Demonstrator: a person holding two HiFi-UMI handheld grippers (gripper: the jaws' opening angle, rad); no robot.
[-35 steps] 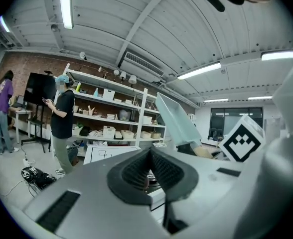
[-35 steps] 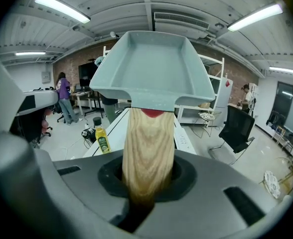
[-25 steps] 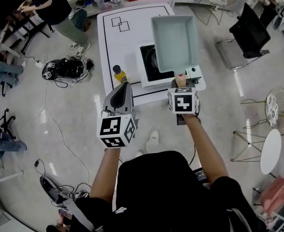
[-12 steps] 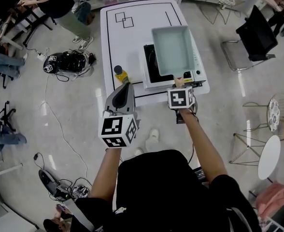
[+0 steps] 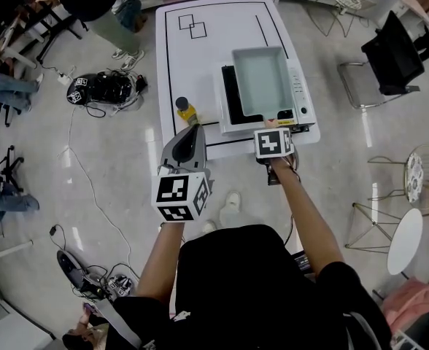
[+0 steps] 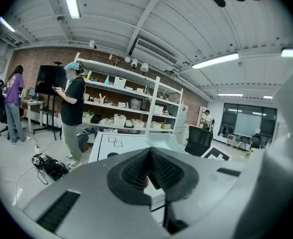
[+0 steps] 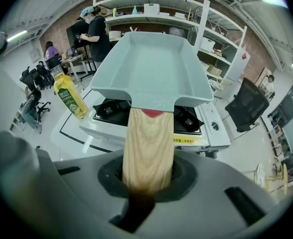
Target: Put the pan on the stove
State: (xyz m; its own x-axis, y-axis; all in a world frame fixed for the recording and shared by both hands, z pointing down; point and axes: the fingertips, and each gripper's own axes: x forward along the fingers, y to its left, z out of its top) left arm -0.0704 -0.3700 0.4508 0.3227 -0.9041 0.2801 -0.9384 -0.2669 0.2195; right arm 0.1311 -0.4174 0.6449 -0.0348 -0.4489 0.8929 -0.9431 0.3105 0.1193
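Observation:
A pale blue-green rectangular pan (image 5: 262, 82) with a wooden handle (image 7: 147, 143) hangs just above the black burner (image 5: 231, 99) of a white tabletop stove (image 5: 303, 97). My right gripper (image 5: 272, 125) is shut on the end of that handle. In the right gripper view the pan (image 7: 151, 66) is level, with a gap under it over the burner grate (image 7: 111, 109). My left gripper (image 5: 191, 131) is held up in front of the table's near edge, left of the stove, jaws shut with nothing in them. In its own view the left gripper (image 6: 149, 156) points at the table.
A yellow oil bottle (image 5: 186, 112) stands on the white table (image 5: 200, 57) just left of the stove. A person (image 5: 101, 9) stands at the far left beside shelves. A black chair (image 5: 393, 49) is to the right, a bag and cables (image 5: 101, 90) on the floor to the left.
The right gripper has carried the pan down and over the burner. The left gripper has stayed about where it was.

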